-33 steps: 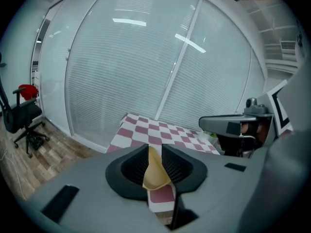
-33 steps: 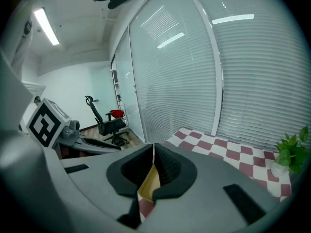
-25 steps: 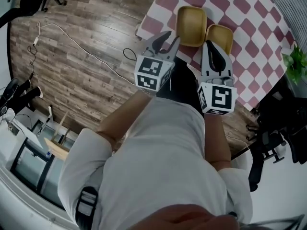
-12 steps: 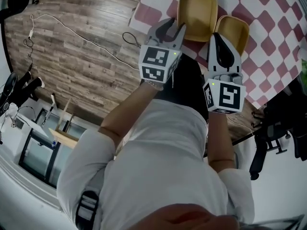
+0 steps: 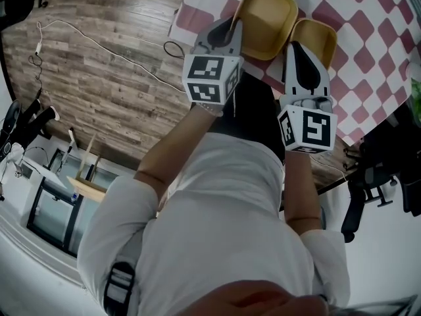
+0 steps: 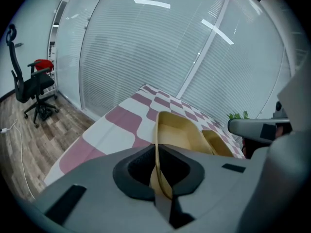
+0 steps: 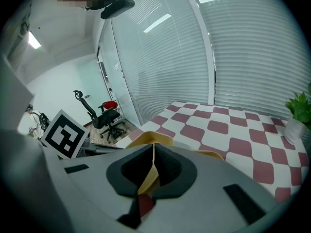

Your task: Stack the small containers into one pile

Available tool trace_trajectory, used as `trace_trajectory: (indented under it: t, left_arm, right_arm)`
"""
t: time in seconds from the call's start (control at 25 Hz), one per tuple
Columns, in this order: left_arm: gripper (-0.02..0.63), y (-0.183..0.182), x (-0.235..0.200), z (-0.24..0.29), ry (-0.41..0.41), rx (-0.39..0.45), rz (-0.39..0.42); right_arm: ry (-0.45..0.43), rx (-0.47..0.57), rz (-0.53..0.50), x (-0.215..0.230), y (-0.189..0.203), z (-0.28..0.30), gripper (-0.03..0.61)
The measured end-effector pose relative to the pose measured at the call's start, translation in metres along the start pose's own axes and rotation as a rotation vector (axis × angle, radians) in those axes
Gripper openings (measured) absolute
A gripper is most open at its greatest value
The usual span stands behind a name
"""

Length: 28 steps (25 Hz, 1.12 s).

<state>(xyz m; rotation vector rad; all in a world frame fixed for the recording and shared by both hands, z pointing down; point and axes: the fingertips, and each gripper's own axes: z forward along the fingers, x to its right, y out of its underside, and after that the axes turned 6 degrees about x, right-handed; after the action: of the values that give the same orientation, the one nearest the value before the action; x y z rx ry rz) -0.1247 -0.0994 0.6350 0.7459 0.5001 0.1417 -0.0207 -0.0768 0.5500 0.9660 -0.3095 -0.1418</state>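
Note:
Two shallow yellow containers sit side by side on the red-and-white checked tablecloth (image 5: 368, 38). My left gripper (image 5: 229, 31) is shut on the near rim of the larger container (image 5: 266, 18), which looks tipped up. In the left gripper view the jaws (image 6: 157, 154) pinch that thin rim, and the larger container (image 6: 177, 130) stretches away ahead of them. My right gripper (image 5: 300, 50) is shut on the near rim of the smaller container (image 5: 319, 41). The right gripper view shows the jaws (image 7: 153, 163) closed on a thin yellow edge (image 7: 147, 181).
The table's corner overhangs a wood floor with a loose cable (image 5: 99, 45). A potted plant (image 7: 299, 108) stands at the table's far right. Black office chairs (image 6: 34, 89) (image 5: 375, 183) stand on the floor. A glass wall with blinds runs behind the table.
My left gripper reached the larger container's rim with open jaws and has shut on it; that container now looks tilted. The right gripper stays shut on the smaller one.

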Motion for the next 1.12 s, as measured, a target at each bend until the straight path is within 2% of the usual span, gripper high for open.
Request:
trace_trajectory:
  t: [0.36,0.64,0.84,1.12]
  left_arm:
    - [0.043,-0.051,0.004,-0.03,-0.023,0.083,-0.01]
    - [0.043,-0.1,0.013,-0.063,-0.01,0.153,-0.027]
    - [0.043,-0.135,0.029,-0.094,0.005,0.204,0.005]
    - [0.043,-0.153,0.046,-0.125,0.015,0.226,0.012]
  right_arm:
    - [-0.02,0.047,-0.01,0.0,-0.042,-0.009,0.034]
    - [-0.056,0.112,-0.032,-0.014,-0.089,-0.018,0.034]
    - [-0.065,0.182,-0.058,-0.022,-0.133,-0.04,0.034]
    - [-0.057,0.219,-0.072,-0.029,-0.16,-0.068,0.034]
